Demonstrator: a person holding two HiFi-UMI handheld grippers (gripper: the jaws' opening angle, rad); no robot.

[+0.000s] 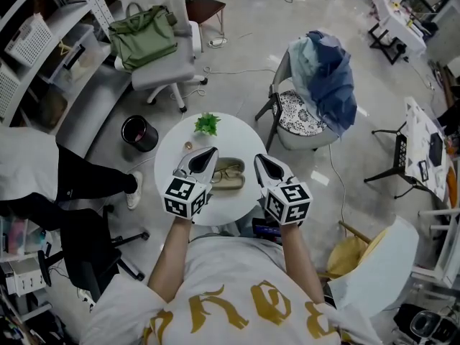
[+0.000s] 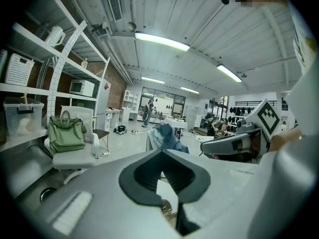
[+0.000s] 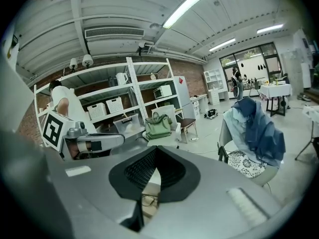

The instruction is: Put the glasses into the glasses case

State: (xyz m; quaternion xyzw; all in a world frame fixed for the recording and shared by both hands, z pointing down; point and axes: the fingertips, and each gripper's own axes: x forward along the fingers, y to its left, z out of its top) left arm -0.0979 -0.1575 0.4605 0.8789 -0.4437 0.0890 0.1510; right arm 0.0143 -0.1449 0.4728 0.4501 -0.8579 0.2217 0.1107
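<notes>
Closest to the camera, the person's forearms reach out over the near edge of the round table [image 1: 237,134]. The left gripper [image 1: 205,158] hangs above the table's near-left part. Its own view shows the jaws drawn together to a point, with only a thin slit between the pads and nothing in it. The right gripper [image 1: 262,162] hangs above the table's near-right part with its jaws closed the same way and nothing held. Through its slit the glasses show below.

Between the two grippers, just short of the table's centre, lies the open glasses case [image 1: 231,182]. The glasses [image 1: 227,171] rest on its pale lining, apparently already in the tray, though whether they are fully seated is too small to tell.

If they are in, the step in hand is probably closing the case. That calls for one gripper to steady the base while the other folds the lid over. If they are not, a jaw has to open first and take the frame at the bridge.

At the table's far edge stands a small potted plant [image 1: 208,123]. Beyond the table to the left is a black bin [image 1: 139,133], then an office chair [image 1: 169,74] carrying a green bag [image 1: 142,34]. Beyond to the right, a chair is draped with a blue garment [image 1: 327,77].
</notes>
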